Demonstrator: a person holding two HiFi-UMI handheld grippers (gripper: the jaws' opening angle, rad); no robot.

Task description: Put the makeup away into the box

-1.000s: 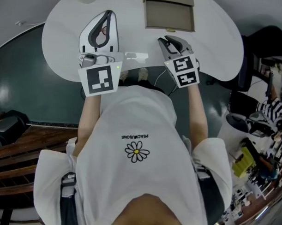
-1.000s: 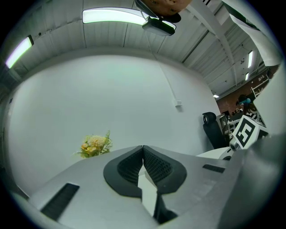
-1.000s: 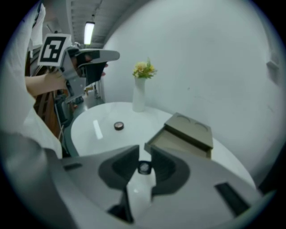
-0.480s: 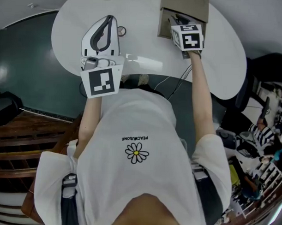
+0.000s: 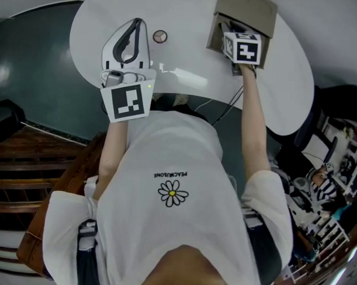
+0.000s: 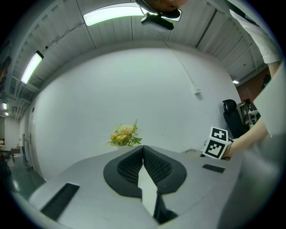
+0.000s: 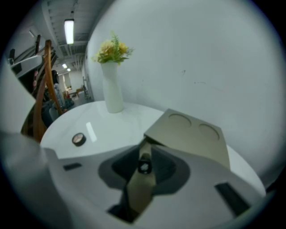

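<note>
The open cardboard box (image 5: 248,9) stands at the far right of the white round table (image 5: 187,57); its raised lid (image 7: 190,130) shows two round recesses. My right gripper (image 5: 231,28) reaches down into the box mouth, shut on a small dark makeup piece (image 7: 144,167) between its pads (image 7: 144,154). A small round compact (image 5: 160,36) lies on the table left of the box, also in the right gripper view (image 7: 78,139). My left gripper (image 5: 136,22) hovers level over the table's left part, just left of the compact. Its jaws (image 6: 143,148) meet at the tips with nothing between them.
A white vase with yellow flowers (image 7: 111,85) stands at the far edge of the table, seen also in the left gripper view (image 6: 124,135). A wooden chair (image 5: 60,187) stands left of the person. Cluttered shelves (image 5: 323,191) lie to the right.
My right gripper has moved from the table's near edge forward to the box, carrying the small dark piece. The left gripper has shifted only slightly. The compact has come into view.
</note>
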